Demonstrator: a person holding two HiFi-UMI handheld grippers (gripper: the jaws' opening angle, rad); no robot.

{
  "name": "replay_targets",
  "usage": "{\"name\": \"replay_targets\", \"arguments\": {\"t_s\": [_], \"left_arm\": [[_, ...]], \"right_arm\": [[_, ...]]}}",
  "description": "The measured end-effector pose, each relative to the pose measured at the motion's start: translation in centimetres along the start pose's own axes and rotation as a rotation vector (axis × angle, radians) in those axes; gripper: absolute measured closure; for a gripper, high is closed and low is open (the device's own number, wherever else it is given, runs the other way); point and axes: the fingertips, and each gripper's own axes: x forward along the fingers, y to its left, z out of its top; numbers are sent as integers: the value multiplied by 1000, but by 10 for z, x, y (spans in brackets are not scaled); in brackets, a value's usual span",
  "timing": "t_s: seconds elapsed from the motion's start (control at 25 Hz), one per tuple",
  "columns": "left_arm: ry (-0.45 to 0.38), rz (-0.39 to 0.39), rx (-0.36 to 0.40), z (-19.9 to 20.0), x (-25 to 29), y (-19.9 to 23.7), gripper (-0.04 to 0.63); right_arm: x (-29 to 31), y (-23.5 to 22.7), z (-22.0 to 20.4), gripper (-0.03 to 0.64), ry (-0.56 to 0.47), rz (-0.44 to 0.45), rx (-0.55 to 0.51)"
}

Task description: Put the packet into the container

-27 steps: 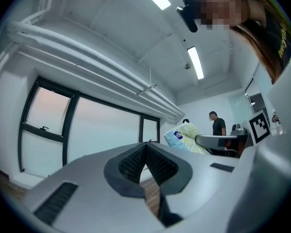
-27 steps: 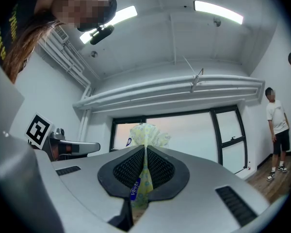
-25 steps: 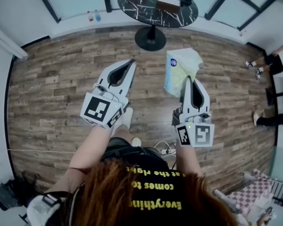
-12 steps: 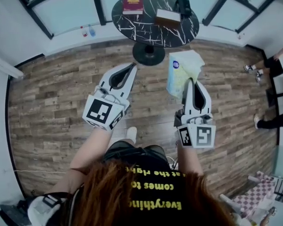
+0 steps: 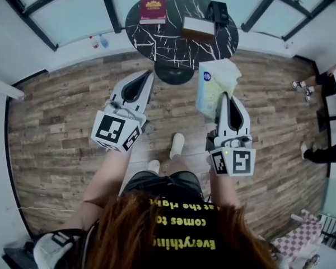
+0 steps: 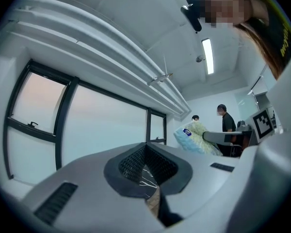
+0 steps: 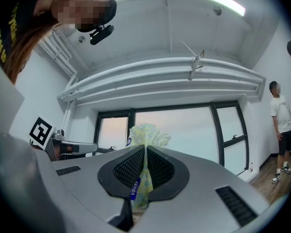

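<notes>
Yellow print on the person's black shirt (image 5: 182, 228) reads upside down in the head view: "Everything", "comes to", and a partly hidden line with "the right". The packet (image 7: 144, 130) has a small blue label reading "Vinda", seen in the right gripper view. Its round blue logo in the head view is too small to read. The cubes on the left gripper (image 5: 150, 73) and the right gripper (image 5: 223, 96) carry black-and-white square code markers with no letters. The red book (image 5: 153, 10) on the table (image 5: 173, 35) has gold cover print that is unreadable.
</notes>
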Motion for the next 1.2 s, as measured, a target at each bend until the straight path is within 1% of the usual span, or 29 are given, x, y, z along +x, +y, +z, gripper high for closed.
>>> {"name": "replay_targets", "arguments": {"t_s": [0.16,0.44,0.6,0.76,0.96,1.2], "left_arm": [[-13,25,-2,2,54,13,597],[-14,70,28,4,137,27,597],[-4,88,32,-2,171,41,597],[8,101,33,-3,204,64,597],[12,78,22,-12,253,104,597],[21,11,26,-17,317,165,597]], "right_arm": [[42,-38,-8,586,6,29,12],[110,-106,-12,586,3,73,29],[142,-130,-19,586,4,83,42],[179,-143,-29,586,11,87,50],[234,-157,-46,586,23,67,48],[313,-168,-61,586,22,14,35]]}}
